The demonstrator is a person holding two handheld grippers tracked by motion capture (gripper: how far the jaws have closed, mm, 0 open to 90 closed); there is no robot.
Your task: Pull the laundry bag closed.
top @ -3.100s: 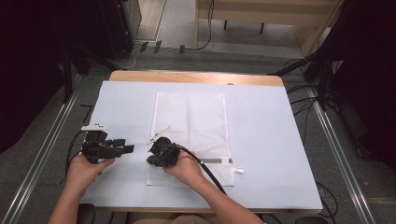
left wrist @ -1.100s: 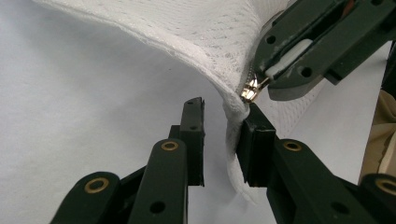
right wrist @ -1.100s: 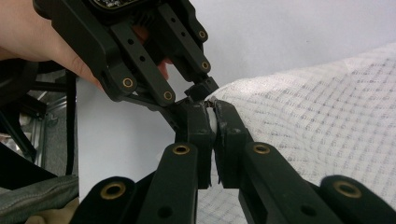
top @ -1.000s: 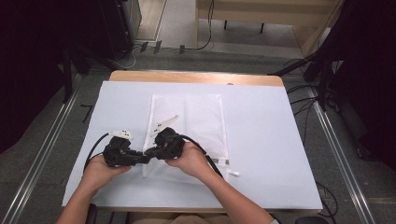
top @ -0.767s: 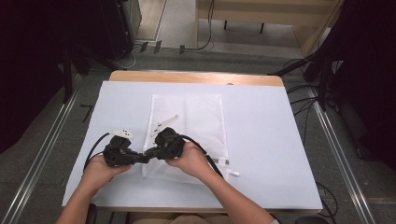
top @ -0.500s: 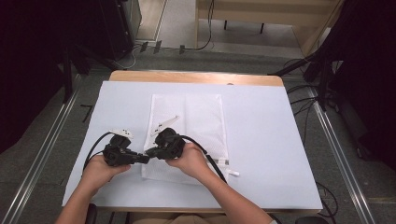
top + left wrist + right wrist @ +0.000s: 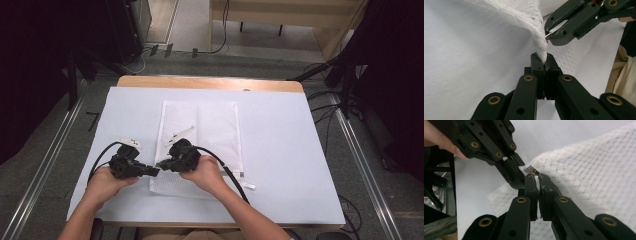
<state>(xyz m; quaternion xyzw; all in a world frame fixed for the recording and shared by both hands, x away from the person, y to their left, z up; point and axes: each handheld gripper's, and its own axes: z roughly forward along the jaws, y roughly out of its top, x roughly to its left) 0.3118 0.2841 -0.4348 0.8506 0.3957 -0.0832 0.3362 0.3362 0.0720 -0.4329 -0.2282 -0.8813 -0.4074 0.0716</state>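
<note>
Pinching the near left corner of the white mesh laundry bag [image 7: 200, 135] with the left gripper [image 7: 544, 65], jaws pressed tight on bunched fabric. Clamping the zipper pull [image 7: 532, 172] in the right gripper [image 7: 537, 183] just beside it, probably bracing the corner for unzipping. Bag lying mid-table on the white table cover [image 7: 300, 165].

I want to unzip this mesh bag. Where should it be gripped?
Pinch the mesh bag at its near-left corner, from its left edge: fabric bunches there, as the left gripper holds it. The right gripper takes the small metal pull beside it.
</note>
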